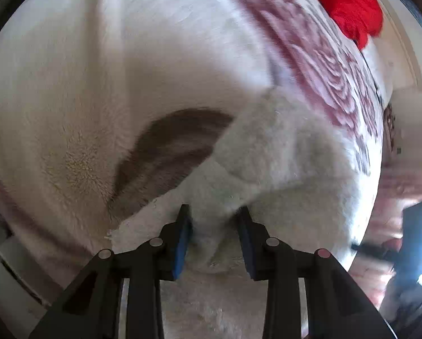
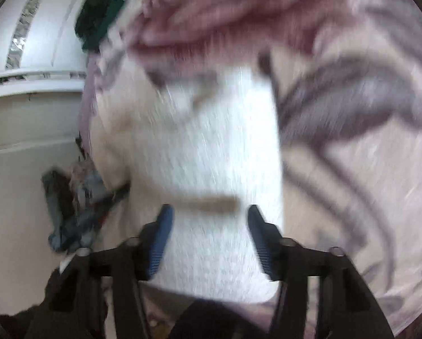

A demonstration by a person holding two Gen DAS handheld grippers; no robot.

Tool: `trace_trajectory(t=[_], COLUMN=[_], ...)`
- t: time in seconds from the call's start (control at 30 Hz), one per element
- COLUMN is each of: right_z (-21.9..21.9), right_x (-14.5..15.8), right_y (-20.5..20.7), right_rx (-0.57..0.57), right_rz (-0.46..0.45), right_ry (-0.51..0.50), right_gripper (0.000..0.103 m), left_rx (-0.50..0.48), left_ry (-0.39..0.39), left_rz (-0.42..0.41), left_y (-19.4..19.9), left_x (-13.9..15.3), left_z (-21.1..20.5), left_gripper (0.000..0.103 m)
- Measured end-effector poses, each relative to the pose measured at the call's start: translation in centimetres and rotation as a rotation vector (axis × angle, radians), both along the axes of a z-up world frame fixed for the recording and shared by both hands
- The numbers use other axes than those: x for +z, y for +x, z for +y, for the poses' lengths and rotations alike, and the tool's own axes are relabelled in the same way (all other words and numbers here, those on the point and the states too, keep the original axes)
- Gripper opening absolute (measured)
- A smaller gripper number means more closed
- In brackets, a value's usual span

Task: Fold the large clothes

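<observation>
A white fluffy garment [image 1: 69, 99] with a brown patch [image 1: 168, 152] fills the left wrist view, spread over a patterned blanket [image 1: 318, 65]. My left gripper [image 1: 215, 223] points down at a bunched fold of it, and its blue pads [image 1: 184, 237] pinch that fold. In the blurred right wrist view a thick white band of the same garment [image 2: 211, 147] runs up from my right gripper [image 2: 209, 220]. The cloth fills the wide gap between its pads [image 2: 160, 240], so it looks held.
The blanket [image 2: 352, 141] has pink roses and grey leaves. A red cloth [image 1: 349, 2] lies at its far end. A dark green garment [image 2: 103, 14] sits by white panelling [image 2: 27, 99], with a heap of clothes [image 2: 69, 203] on the floor below.
</observation>
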State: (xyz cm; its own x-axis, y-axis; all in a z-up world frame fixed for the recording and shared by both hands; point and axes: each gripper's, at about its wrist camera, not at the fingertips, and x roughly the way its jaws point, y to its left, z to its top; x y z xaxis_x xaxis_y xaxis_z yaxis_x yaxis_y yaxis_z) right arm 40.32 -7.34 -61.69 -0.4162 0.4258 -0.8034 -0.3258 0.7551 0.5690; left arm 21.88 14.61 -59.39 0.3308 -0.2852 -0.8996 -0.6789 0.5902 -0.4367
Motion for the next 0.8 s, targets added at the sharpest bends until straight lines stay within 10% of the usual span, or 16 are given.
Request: trace_trajectory(t=[0.17, 0.3, 0.43, 0.8], right_z=[3.9, 3.5, -1.0, -0.8], right_x=[-4.3, -3.1, -2.1, -13.9], right_y=[-3.0, -1.4, 0.5, -0.6], right_rx=[0.105, 0.125, 0.052, -0.123], right_rz=[-0.088, 0.015, 0.011, 0.374], right_ry=[-0.106, -0.027, 0.078, 0.417], right_gripper=[0.056, 0.078, 0.094, 0.103], left_rx=[-0.019, -0.028, -0.067, -0.209], left_ry=[-0.014, -0.1, -0.172, -0.361], left_rz=[0.028, -0.046, -0.171, -0.227], left_y=[0.8, -0.4, -2.5, 0.4], left_x=[0.1, 3.2, 4.4, -2.7], left_z=[0.9, 2.0, 3.1, 2.6], left_gripper=[0.033, 0.037, 0.085, 0.085])
